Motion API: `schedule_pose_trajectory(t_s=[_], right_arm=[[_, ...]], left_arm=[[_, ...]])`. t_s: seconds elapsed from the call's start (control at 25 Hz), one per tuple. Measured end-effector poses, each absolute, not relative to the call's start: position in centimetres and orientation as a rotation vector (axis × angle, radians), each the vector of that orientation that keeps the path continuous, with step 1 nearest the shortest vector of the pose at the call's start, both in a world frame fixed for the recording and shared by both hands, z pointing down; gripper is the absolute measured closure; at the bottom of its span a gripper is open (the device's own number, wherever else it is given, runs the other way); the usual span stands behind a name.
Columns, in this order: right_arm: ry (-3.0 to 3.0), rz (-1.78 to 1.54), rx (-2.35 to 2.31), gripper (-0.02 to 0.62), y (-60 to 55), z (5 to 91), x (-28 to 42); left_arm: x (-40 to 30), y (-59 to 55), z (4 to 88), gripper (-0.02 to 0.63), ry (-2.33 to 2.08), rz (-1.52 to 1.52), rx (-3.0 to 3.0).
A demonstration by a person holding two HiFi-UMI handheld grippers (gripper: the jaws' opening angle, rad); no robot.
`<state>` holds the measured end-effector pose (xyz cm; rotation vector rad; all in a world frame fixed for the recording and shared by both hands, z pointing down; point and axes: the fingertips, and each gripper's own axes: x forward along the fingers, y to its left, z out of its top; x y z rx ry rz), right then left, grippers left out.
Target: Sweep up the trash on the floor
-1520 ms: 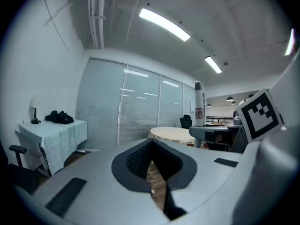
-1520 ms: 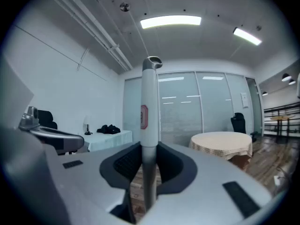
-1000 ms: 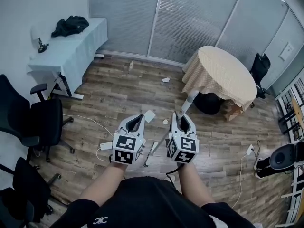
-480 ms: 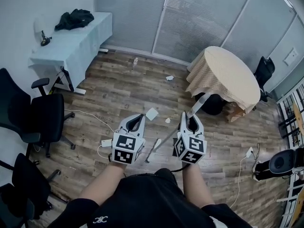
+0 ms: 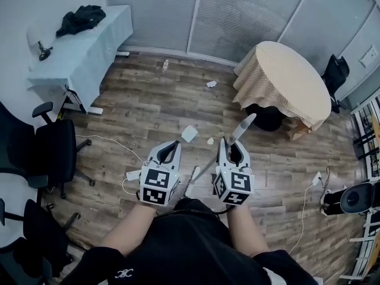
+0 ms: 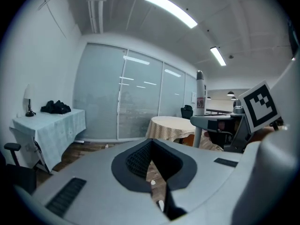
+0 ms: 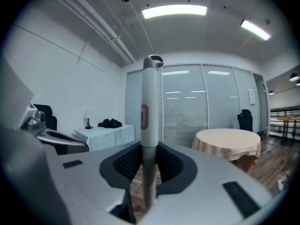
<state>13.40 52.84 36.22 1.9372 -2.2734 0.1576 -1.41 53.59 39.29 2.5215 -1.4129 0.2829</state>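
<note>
- The right gripper [image 5: 230, 145] had its jaws pinching the broom [image 7: 149, 125] by the handle.
- The left gripper [image 5: 172, 148] had its jaws pressed together, empty.
- Trash [image 5: 189, 133] lay on the floor [image 5: 142, 108] just ahead of the jaws, unswept; most sweeping seemingly remained.

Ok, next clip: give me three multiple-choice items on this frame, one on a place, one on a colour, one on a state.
1. Where does the black garment lie? A on a chair; B on the rectangular table; C on the floor.
2. What colour is the round table's cloth? A beige; B red; C black.
3. What is the right gripper doing? A open, empty; B shut on the broom handle; C shut on paper.

Key: B, the garment sits on the tabletop by the wall. A, the cloth is pale beige. B, the right gripper view shows the jaws clamping the pole.
</note>
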Motion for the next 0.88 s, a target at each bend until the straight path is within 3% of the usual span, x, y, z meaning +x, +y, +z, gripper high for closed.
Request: schedule_pose_trajectory(t_s=[0.36, 0.88], right_arm=[[-2.293, 0.267, 1.869, 0.499, 45.9, 38.4, 19.8], [-2.3, 0.226, 1.735, 0.499, 38.7, 42.1, 25.9]], left_arm=[[4.7, 45.7, 39.6, 0.612, -1.393, 0.355, 2.499], [8.2, 39.5, 41.7, 0.612, -1.481, 0.456, 2.405]])
